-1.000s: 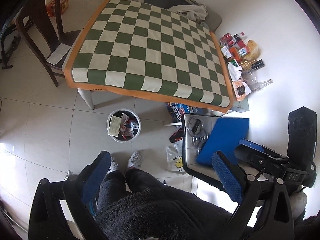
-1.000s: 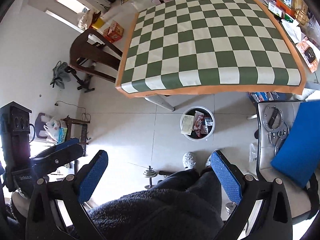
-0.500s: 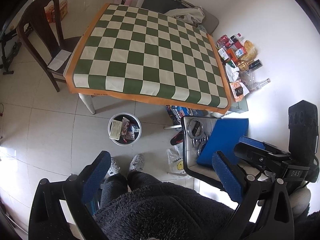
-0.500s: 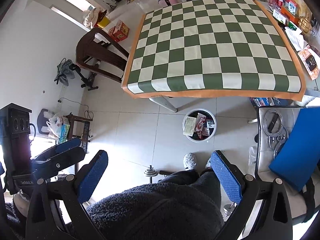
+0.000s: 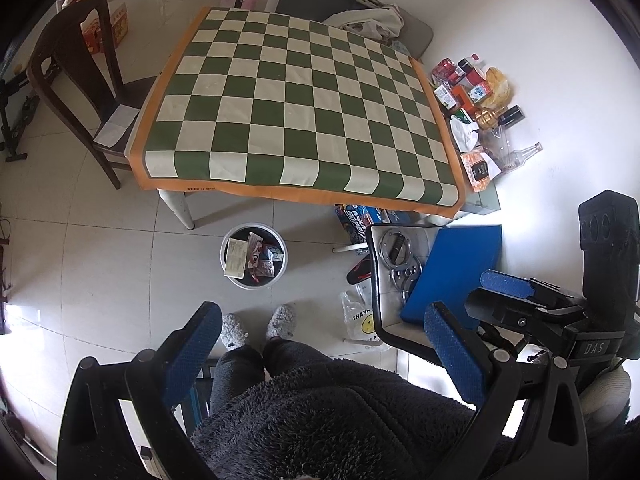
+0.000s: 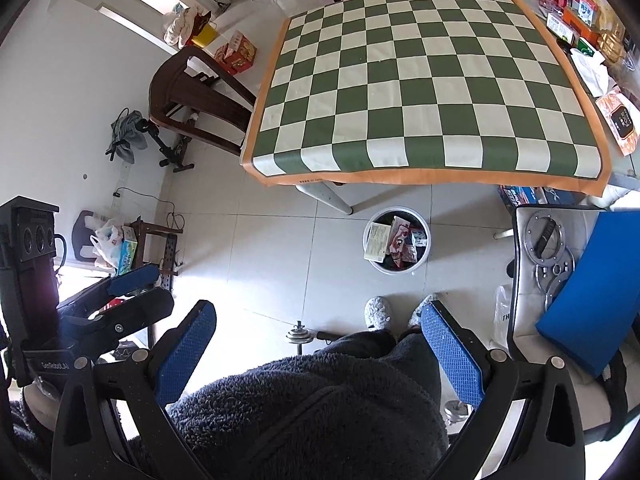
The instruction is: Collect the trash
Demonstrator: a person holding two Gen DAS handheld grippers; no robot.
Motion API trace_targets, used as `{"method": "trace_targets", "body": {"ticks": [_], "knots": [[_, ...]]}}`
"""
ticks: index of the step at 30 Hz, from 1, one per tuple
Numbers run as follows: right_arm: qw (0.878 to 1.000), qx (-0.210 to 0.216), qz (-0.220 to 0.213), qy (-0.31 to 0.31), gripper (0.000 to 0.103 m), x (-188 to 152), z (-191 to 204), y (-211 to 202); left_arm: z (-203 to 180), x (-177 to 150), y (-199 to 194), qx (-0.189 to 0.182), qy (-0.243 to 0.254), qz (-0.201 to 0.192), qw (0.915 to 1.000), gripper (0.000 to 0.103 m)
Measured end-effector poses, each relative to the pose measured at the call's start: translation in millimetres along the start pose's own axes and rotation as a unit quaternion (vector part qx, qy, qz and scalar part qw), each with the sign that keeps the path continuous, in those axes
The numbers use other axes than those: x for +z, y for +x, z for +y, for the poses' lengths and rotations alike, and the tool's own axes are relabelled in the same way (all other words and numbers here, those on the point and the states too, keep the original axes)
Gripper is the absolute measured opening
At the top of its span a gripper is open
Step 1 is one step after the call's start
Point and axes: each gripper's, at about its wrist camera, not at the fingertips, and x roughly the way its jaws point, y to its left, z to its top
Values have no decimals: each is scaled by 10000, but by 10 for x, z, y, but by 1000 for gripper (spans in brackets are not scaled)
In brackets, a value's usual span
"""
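Left gripper (image 5: 320,354): jaws wide open, nothing between the blue pads but the person's dark fleecy clothing (image 5: 340,412) below; they touch no object. Right gripper (image 6: 320,354): same, jaws spread wide, empty, held over the lap. Each gripper also shows in the other's view: right one at the right edge of the left cam, left one at the left edge of the right cam, both held up high, well above the floor.

Bin (image 5: 253,255): 1 round white bin on the tiled floor, just in front of the person's 2 grey slippers (image 5: 258,326), beside the bench leg and near the bench's front edge. It lies ahead of and well below both sets of jaws, roughly centred between the left pads, and a bit right of centre in the right cam (image 6: 397,241). Inside: several wrappers and a paper slip; exact count can't be told.

Bench (image 5: 296,104): 1, covered w/ a green-and-cream checked cloth w/ orange border; its top carries nothing. 1 dark wooden chair (image 5: 76,80) at its left side.

Right of the bench, on a lower surface by the wall: a clutter of packets, cartons and bottles (image 5: 476,108), too many and too small to count; 1 clear bottle lies on its side.

Nearer right: 1 blue pad (image 5: 456,264) leaning on a white seat w/ metal rings beside it. 1 plastic bag (image 5: 360,320) on the floor next to it.
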Motion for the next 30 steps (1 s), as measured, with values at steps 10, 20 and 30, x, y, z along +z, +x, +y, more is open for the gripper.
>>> {"method": "trace_targets", "body": {"ticks": [10, 20, 30], "knots": [[10000, -22, 8, 6, 103, -39, -30, -13, -7, 0, 7, -15, -9, -6, 10000, 103], [10000, -39, 1, 18, 103, -53, -24, -14, 30, 9, 1, -24, 27, 3, 10000, 103], [10000, -45, -1, 14, 103, -62, -33, -28, 21, 6, -7, -28, 39, -39, 10000, 103]]}}
